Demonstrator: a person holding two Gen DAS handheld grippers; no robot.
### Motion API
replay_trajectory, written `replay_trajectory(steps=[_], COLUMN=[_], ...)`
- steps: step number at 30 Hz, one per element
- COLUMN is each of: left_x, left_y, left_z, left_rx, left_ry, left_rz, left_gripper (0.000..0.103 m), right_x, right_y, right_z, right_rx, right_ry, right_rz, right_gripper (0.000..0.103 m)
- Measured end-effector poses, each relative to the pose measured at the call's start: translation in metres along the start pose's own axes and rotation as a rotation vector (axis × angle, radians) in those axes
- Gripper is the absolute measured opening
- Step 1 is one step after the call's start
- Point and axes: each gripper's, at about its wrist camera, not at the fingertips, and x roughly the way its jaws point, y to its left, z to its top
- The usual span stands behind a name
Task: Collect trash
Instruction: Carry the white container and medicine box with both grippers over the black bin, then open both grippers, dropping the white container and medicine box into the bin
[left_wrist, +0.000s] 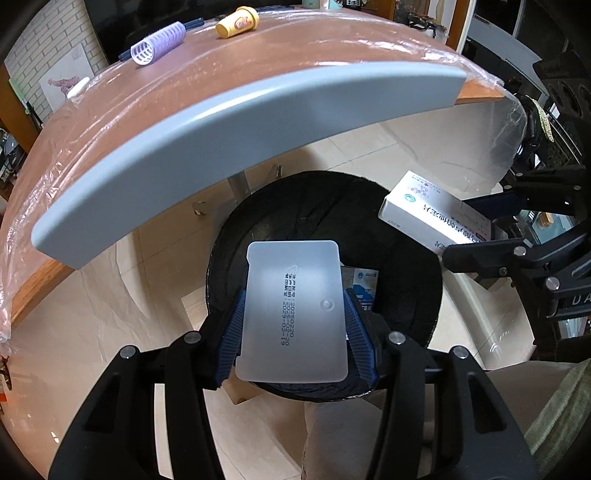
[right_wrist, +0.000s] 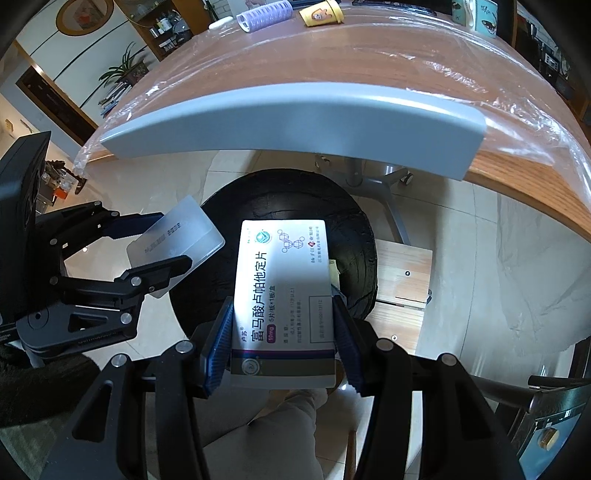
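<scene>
My left gripper is shut on a frosted white plastic card with a printed date, held over a round bin lined with a black bag. A small blue-and-white box lies inside the bin. My right gripper is shut on a white medicine box with Chinese print, also above the black-lined bin. In the left wrist view the right gripper holds the medicine box at the bin's right rim. In the right wrist view the left gripper holds the card at the bin's left rim.
A grey-edged wooden table under clear plastic film curves above the bin. On it lie a purple hair roller and a tipped yellow cup. A table leg and a wooden stool stand beside the bin on the tiled floor.
</scene>
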Motion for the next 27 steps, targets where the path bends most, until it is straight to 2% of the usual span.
replay_trajectory(steps=[22,23,24,25,27], left_x=[0.039,0.04,0.042,0.042,0.041], left_y=[0.005,0.006,0.007,0.008,0.01], left_z=[0.01,0.01,0.011,0.011,0.012], left_rx=[0.004,0.004,0.002,0.002,0.001], left_ry=[0.081,0.086,0.091,0.092,0.088], left_rz=[0.027,0.021,0.024,0.031,0.034], left_gripper=[0.053,0.056,0.063,0.066,0.069], right_x=[0.031,0.031,0.03,0.029,0.024], right_y=[0.004,0.005,0.004,0.003,0.001], right_z=[0.01,0.011,0.011,0.011,0.011], right_rx=[-0.012,-0.009,-0.003,0.002,0.013], right_ry=[0.055,0.053,0.053,0.053,0.041], right_rz=[-0.05,-0.054,-0.054,-0.052,-0.054], right_gripper=[0.051,0.051,0.055,0.064,0.071])
